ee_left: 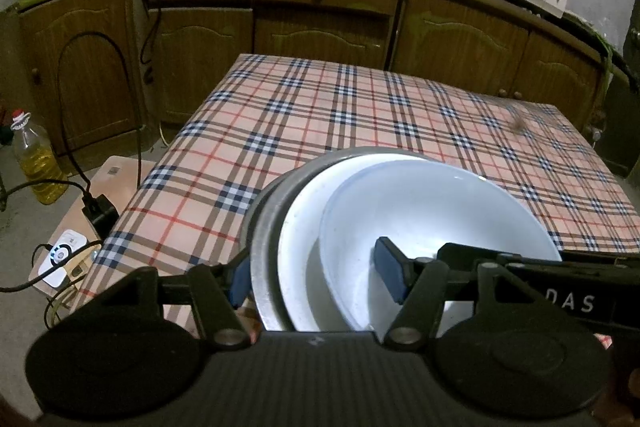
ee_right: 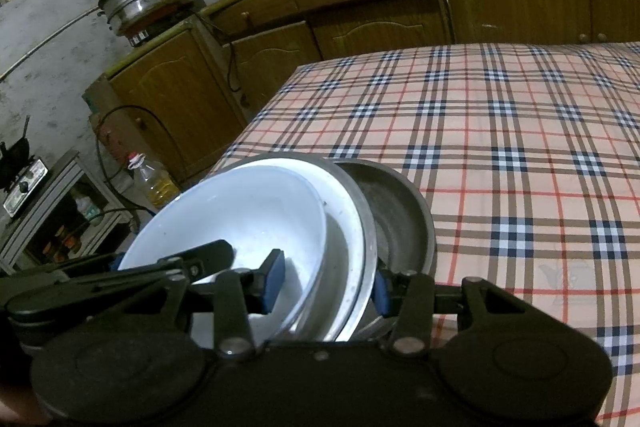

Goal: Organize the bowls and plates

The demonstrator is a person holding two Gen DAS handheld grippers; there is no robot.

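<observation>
A desk [ee_left: 320,115] covered with a plaid cloth occupies most of both views, with wooden cabinets [ee_left: 320,23] along the wall behind it. Near the desk's front left corner stands a nested stack of dishes: a metal basin [ee_left: 262,251] outermost, a white bowl [ee_left: 298,259] inside it, and a smaller white bowl [ee_left: 432,211] tilted within that. In the right wrist view a second metal pan [ee_right: 400,215] lies just beside the stack, overlapped by it. The left gripper [ee_left: 316,277] has its jaws apart, straddling the stack's near-left rims: one pad outside the basin, the other inside the inner bowl. The right gripper [ee_right: 328,285] likewise stands spread across the rims, one pad inside the smaller bowl, the other outside the basin. A bottle of oil [ee_left: 38,163] stands on the floor left of the desk.
</observation>
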